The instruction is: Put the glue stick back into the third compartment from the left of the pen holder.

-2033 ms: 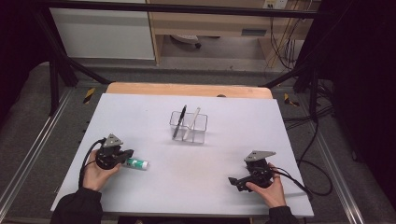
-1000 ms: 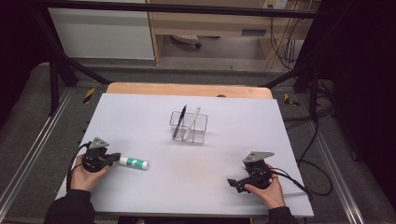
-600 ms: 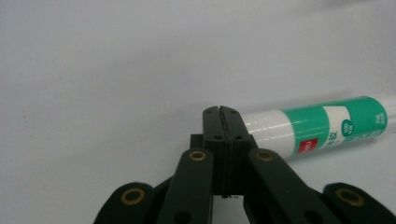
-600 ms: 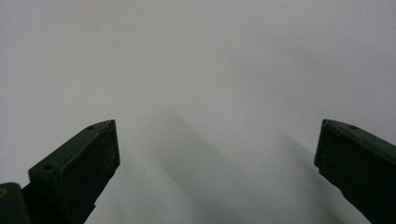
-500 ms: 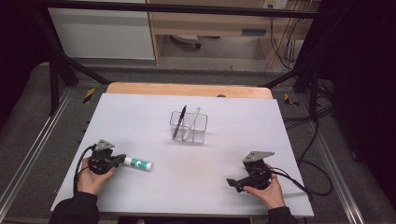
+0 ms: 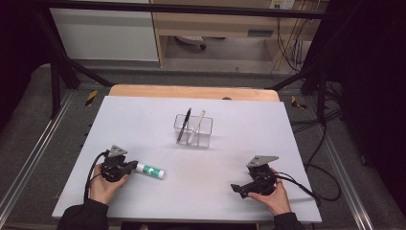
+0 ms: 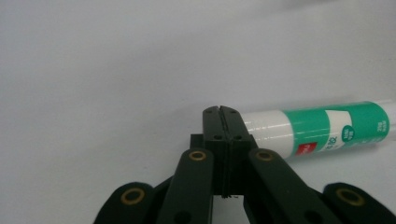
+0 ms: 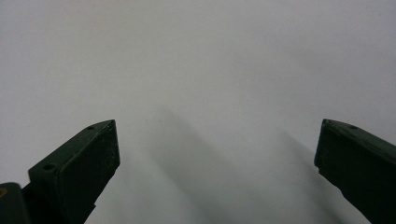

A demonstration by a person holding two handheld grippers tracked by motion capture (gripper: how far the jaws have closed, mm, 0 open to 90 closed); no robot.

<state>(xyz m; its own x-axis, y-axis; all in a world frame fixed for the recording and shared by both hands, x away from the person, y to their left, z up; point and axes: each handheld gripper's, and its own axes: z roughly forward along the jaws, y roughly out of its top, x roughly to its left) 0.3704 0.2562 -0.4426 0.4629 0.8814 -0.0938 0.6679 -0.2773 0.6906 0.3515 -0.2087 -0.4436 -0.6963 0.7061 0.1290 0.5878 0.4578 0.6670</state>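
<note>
A green-and-white glue stick (image 6: 151, 171) (image 7: 322, 130) lies flat on the white table (image 6: 143, 120) at the front left. My left gripper (image 6: 131, 166) (image 7: 219, 111) is shut with nothing between its jaws. Its tips sit against the stick's near white end, which they partly hide. At the front right, my right gripper (image 6: 238, 188) (image 8: 217, 149) rests low over the table, its jaws wide open above bare surface. A clear two-compartment holder (image 6: 194, 129) stands at mid-table with a black pen (image 6: 184, 123) and a white pen (image 6: 197, 124) leaning in it.
The tabletop's wooden far edge (image 6: 191, 91) lies beyond the holder. Cables (image 6: 306, 189) trail off the table's right side. Dark frame bars and a grey floor surround the table. Bare white surface lies between the two grippers.
My left hand has moved right, bringing the shut gripper up against the glue stick's end. The stick has shifted slightly right. The right hand has stayed put.
</note>
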